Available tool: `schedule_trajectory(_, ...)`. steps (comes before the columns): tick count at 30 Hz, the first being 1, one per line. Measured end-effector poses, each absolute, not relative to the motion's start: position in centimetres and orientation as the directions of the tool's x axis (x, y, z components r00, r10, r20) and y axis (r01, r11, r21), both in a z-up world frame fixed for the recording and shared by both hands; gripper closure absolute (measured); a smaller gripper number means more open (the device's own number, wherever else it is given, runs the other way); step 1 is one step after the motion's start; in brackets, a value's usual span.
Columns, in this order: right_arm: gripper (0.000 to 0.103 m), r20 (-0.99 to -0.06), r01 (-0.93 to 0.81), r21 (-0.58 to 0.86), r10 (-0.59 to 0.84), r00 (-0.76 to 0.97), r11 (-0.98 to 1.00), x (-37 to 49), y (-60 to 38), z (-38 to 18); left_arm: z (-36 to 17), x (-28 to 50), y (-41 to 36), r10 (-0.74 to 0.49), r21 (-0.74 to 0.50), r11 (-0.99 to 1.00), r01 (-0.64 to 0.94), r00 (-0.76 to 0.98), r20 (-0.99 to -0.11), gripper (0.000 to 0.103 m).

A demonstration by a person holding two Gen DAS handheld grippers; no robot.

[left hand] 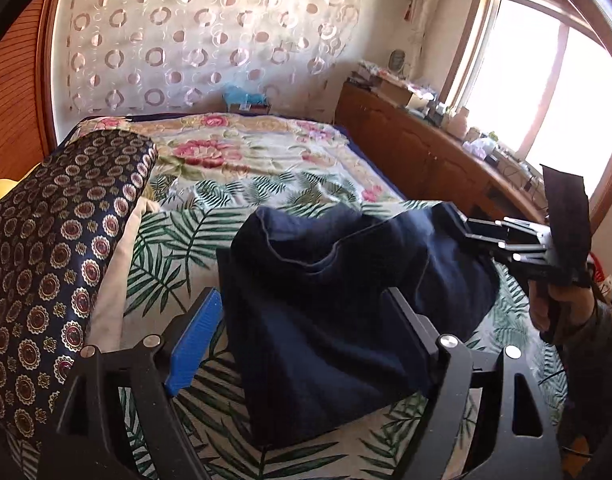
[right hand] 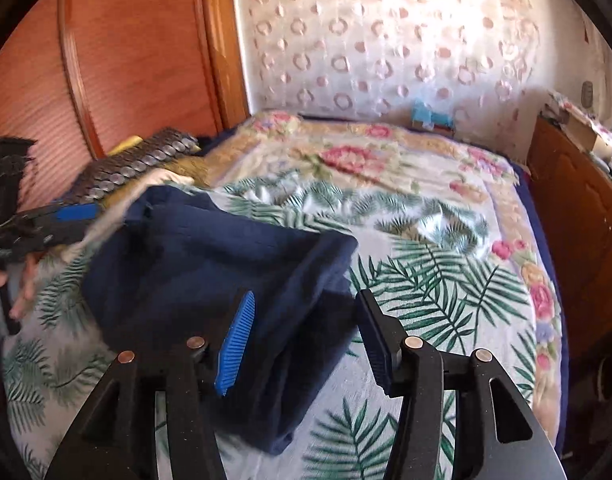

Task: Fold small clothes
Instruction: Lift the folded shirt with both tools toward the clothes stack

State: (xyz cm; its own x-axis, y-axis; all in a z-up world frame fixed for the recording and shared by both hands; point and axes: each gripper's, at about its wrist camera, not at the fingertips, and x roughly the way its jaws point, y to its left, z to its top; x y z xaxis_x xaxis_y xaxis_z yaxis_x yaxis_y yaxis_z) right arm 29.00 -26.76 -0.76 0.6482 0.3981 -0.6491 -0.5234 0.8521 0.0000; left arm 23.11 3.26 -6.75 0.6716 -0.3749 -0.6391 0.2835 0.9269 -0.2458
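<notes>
Navy garment (left hand: 346, 280) lies bunched on the leaf-print bed (left hand: 178, 232). Left gripper (left hand: 302, 332) and right gripper (right hand: 302, 336) both gape, straddling its cloth without pinching it.

Hidden, cut off and blurred parts

The navy garment (left hand: 346, 292) covers the right pad of the left claw (left hand: 306, 328); the right wrist view is motion-blurred, smearing the patterned pillow (right hand: 138, 168). Clutter on the wooden cabinet (left hand: 418, 148) is too small to identify.
</notes>
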Motion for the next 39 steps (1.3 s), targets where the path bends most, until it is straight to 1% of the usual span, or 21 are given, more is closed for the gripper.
schedule_trajectory(2, 0.049, -0.663, -0.501, 0.020, 0.387, 0.641, 0.865, 30.6, -26.4, -0.9, -7.3, 23.8, 3.1, -0.344, -0.231, 0.939, 0.255, 0.665, -0.664, 0.021)
schedule_trajectory(5, 0.048, -0.669, -0.491, 0.043, 0.390, 0.633, 0.870, 31.4, -25.7, -0.7, -8.0, 25.3, 3.2, -0.338, -0.248, 0.941, 0.229, 0.647, -0.684, 0.021)
schedule_trajectory(6, 0.044, -0.672, -0.490, 0.038, 0.385, 0.633, 0.871, 31.6, -25.3, -0.8, -8.2, 25.6, 3.2, -0.334, -0.248, 0.943, 0.223, 0.644, -0.688, 0.021)
schedule_trajectory(7, 0.042, -0.679, -0.484, 0.032, 0.374, 0.631, 0.874, 31.9, -24.9, -0.8, -8.3, 26.0, 3.1, -0.328, -0.244, 0.945, 0.219, 0.642, -0.693, 0.021)
schedule_trajectory(10, 0.040, -0.687, -0.490, 0.070, 0.398, 0.608, 0.869, 32.0, -25.2, -1.0, -8.8, 27.4, 2.6, -0.298, -0.210, 0.955, 0.212, 0.643, -0.706, 0.021)
schedule_trajectory(12, 0.033, -0.690, -0.483, 0.066, 0.389, 0.610, 0.873, 32.3, -25.4, -1.2, -9.2, 28.2, 2.5, -0.279, -0.198, 0.960, 0.196, 0.643, -0.713, 0.021)
schedule_trajectory(15, 0.029, -0.706, -0.475, 0.066, 0.377, 0.599, 0.878, 33.0, -25.4, -1.9, -9.7, 29.2, 2.7, -0.238, -0.171, 0.971, 0.166, 0.644, -0.727, 0.021)
schedule_trajectory(20, 0.027, -0.723, -0.471, 0.129, 0.408, 0.557, 0.873, 33.5, -25.6, -2.4, -10.6, 30.6, 3.1, -0.241, -0.188, 0.970, 0.151, 0.617, -0.749, 0.021)
schedule_trajectory(24, 0.027, -0.724, -0.488, 0.164, 0.440, 0.531, 0.857, 34.1, -25.7, -2.4, -11.1, 30.7, 3.0, -0.275, -0.218, 0.961, 0.167, 0.597, -0.753, 0.021)
schedule_trajectory(25, 0.027, -0.724, -0.491, 0.164, 0.442, 0.530, 0.856, 34.1, -25.7, -2.4, -11.2, 30.6, 3.0, -0.286, -0.227, 0.958, 0.173, 0.594, -0.752, 0.023)
schedule_trajectory(26, 0.027, -0.724, -0.500, 0.167, 0.450, 0.524, 0.850, 34.2, -25.8, -2.4, -11.2, 30.5, 3.0, -0.293, -0.231, 0.956, 0.181, 0.595, -0.749, 0.030)
schedule_trajectory(27, 0.032, -0.723, -0.504, 0.169, 0.454, 0.521, 0.847, 34.3, -25.7, -2.4, -11.2, 30.4, 2.9, -0.310, -0.242, 0.951, 0.194, 0.589, -0.746, 0.034)
schedule_trajectory(28, 0.037, -0.720, -0.515, 0.174, 0.465, 0.515, 0.839, 34.4, -25.6, -2.5, -11.1, 30.4, 2.9, -0.329, -0.256, 0.944, 0.206, 0.582, -0.744, 0.043)
schedule_trajectory(29, 0.045, -0.718, -0.532, 0.186, 0.484, 0.501, 0.826, 34.4, -25.5, -2.6, -11.1, 30.4, 3.0, -0.344, -0.269, 0.939, 0.214, 0.575, -0.743, 0.051)
schedule_trajectory(30, 0.050, -0.716, -0.544, 0.199, 0.500, 0.488, 0.815, 34.5, -25.4, -2.7, -11.0, 30.4, 2.9, -0.355, -0.279, 0.935, 0.219, 0.569, -0.742, 0.053)
schedule_trajectory(31, 0.054, -0.715, -0.553, 0.200, 0.506, 0.482, 0.809, 34.6, -25.4, -2.9, -10.9, 30.4, 2.7, -0.358, -0.279, 0.934, 0.223, 0.569, -0.741, 0.063)
schedule_trajectory(32, 0.063, -0.714, -0.569, 0.210, 0.523, 0.467, 0.795, 34.6, -25.3, -2.9, -10.8, 30.3, 2.7, -0.372, -0.285, 0.928, 0.240, 0.566, -0.736, 0.074)
schedule_trajectory(33, 0.072, -0.710, -0.578, 0.215, 0.532, 0.461, 0.787, 34.6, -25.4, -2.9, -10.5, 30.2, 2.6, -0.380, -0.288, 0.925, 0.248, 0.563, -0.734, 0.079)
schedule_trajectory(34, 0.076, -0.705, -0.585, 0.216, 0.539, 0.460, 0.781, 34.5, -25.4, -2.9, -10.2, 30.0, 2.6, -0.383, -0.289, 0.923, 0.253, 0.568, -0.729, 0.083)
schedule_trajectory(36, 0.080, -0.687, -0.599, 0.188, 0.541, 0.486, 0.778, 33.8, -25.5, -2.5, -8.7, 29.1, 2.8, -0.406, -0.298, 0.914, 0.276, 0.584, -0.703, 0.086)
schedule_trajectory(39, 0.082, -0.653, -0.601, 0.186, 0.555, 0.516, 0.777, 32.8, -25.9, -1.2, -5.7, 26.9, 3.1, -0.445, -0.314, 0.895, 0.316, 0.626, -0.640, 0.087)
